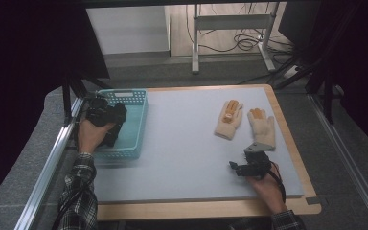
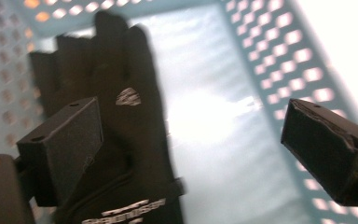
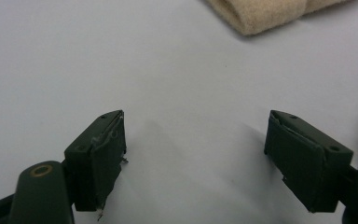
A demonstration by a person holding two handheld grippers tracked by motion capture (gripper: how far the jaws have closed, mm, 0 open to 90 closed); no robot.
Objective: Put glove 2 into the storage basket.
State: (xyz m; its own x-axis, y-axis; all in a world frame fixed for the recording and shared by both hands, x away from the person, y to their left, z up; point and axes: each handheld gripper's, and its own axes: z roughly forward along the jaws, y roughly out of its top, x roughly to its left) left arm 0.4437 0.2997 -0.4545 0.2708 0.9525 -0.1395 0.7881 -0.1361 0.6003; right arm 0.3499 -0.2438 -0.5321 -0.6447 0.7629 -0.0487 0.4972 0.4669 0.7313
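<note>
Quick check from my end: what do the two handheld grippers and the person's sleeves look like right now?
Both grippers are black. The left gripper has blocky black jaws with small holes on top. The right gripper carries a grey three-cornered plate and shows the same squared jaws with worn pad edges. A black cable runs along the right hand. The sleeves are a dark and white plaid.

Grey floor [image 1: 139, 67], white desk frame [image 1: 230, 28] behind (cables [image 1: 239, 43] underneath), dark surroundings.

The black glove [image 2: 121, 140] bears a small white logo and blurred white lettering, neither legible.
</note>
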